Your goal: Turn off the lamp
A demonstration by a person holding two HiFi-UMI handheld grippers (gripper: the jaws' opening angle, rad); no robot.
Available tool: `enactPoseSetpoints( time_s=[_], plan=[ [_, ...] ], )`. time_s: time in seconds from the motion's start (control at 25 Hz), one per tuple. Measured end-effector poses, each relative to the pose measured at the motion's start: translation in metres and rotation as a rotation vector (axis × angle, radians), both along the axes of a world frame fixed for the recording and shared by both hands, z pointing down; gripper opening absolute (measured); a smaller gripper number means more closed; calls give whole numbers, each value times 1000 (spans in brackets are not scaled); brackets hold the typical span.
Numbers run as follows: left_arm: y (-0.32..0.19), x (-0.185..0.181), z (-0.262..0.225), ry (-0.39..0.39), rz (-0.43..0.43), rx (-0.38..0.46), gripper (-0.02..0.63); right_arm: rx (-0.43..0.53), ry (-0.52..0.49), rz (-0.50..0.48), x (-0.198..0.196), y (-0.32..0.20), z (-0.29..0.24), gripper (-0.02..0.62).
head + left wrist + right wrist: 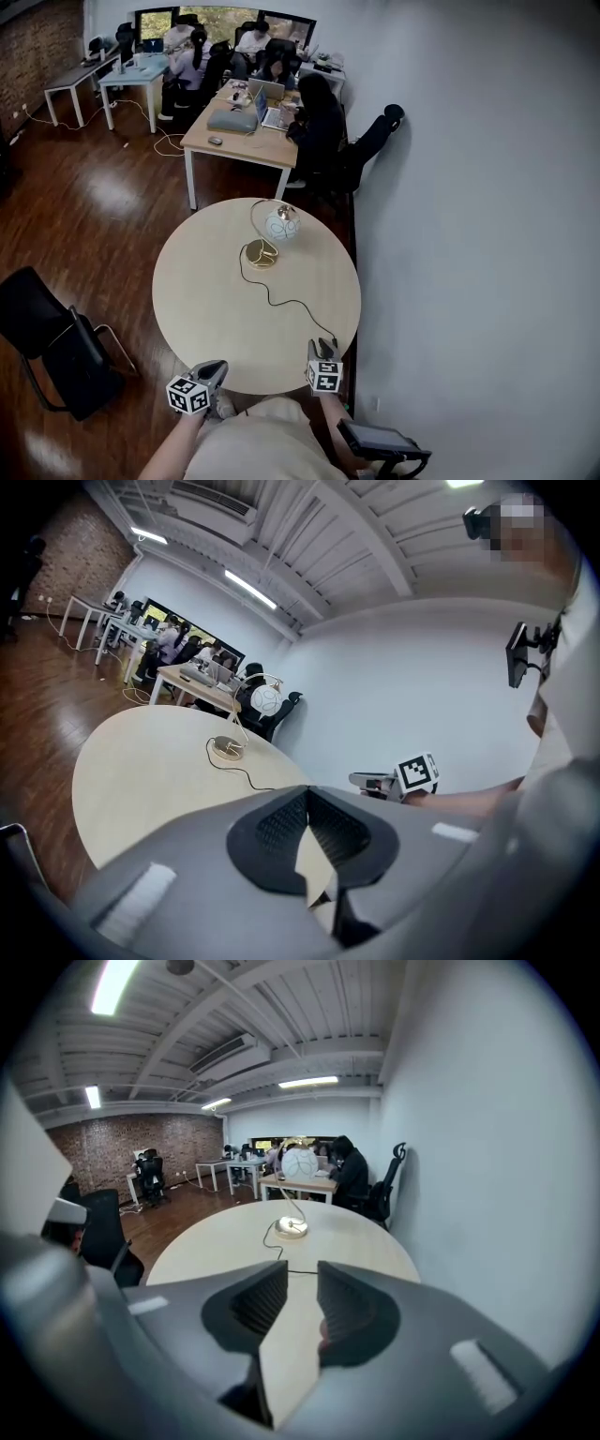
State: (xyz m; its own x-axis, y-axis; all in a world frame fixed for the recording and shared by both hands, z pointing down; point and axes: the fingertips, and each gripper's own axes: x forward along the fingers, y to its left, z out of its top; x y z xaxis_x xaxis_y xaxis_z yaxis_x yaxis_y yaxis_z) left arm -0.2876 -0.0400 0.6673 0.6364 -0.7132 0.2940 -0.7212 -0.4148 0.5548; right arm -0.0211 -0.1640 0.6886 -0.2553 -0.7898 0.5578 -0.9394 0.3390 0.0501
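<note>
Approach step; lamp (280, 225) stands toward far side of round table (202, 309); left gripper (216, 367) pressed together, right gripper (324, 345) spread, empty, both at near edge; next likely reach forward for lamp's switch.

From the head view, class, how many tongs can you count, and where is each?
2. The left tongs are at the round table's near edge, lower left; the right tongs reach over that edge, nearer the wall. Neither is hidden.
</note>
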Motion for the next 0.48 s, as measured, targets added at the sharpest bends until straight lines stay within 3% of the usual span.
enactPoseSetpoints(
  time_s=[0.48],
  plan=[
    [34,-16,22,-16,67,-7,3,56,-67,2,-17,64,-24,92]
  ],
)
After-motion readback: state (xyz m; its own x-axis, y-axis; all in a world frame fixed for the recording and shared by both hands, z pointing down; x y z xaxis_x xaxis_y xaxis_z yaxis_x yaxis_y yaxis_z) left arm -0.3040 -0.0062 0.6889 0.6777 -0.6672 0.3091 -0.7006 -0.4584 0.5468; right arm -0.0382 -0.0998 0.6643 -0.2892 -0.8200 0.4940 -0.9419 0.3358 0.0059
